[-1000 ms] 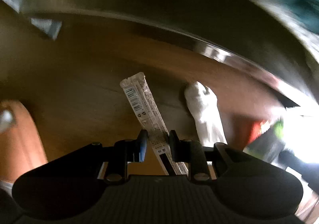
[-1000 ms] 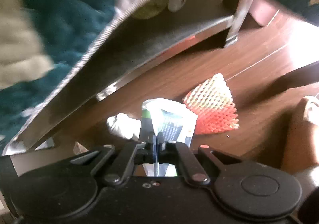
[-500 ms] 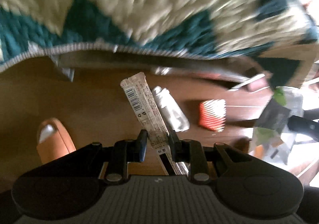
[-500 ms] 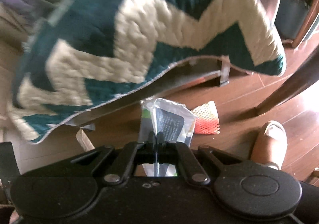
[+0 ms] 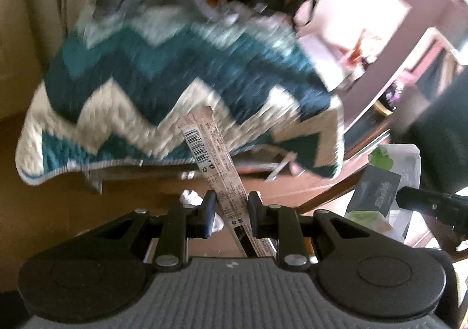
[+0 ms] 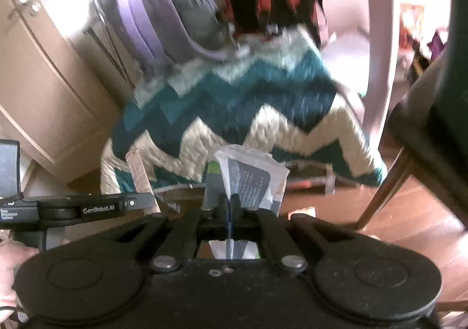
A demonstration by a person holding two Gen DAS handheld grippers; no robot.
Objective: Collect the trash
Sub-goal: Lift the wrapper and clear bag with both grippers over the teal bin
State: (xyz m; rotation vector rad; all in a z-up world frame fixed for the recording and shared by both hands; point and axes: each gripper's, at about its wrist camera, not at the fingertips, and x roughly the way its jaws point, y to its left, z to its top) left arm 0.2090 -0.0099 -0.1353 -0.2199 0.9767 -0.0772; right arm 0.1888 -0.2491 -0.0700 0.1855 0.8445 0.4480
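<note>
The left hand-held gripper [image 5: 229, 212] has a long, narrow snack wrapper [image 5: 215, 162] standing up between its jaws. The jaws sit close on either side of it, but a sliver of gap shows beside each pad, so I cannot tell whether they truly clamp it. The right hand-held gripper [image 6: 229, 206] is pressed together on a crumpled grey-and-white plastic packet [image 6: 251, 182], which fans out just ahead of its tips. Beyond both lies a teal-and-cream zigzag blanket [image 6: 234, 101]. A crumpled white tissue [image 5: 191, 197] sits on the wooden floor [image 5: 58, 206] just left of the left tips.

Both pieces look featherlight, thin and slick. The wrapper is likely to flop or slide if held near an end, so a pinch nearer its middle seems safer. The tissue should be soft and compressible, best taken around its bulk.
</note>
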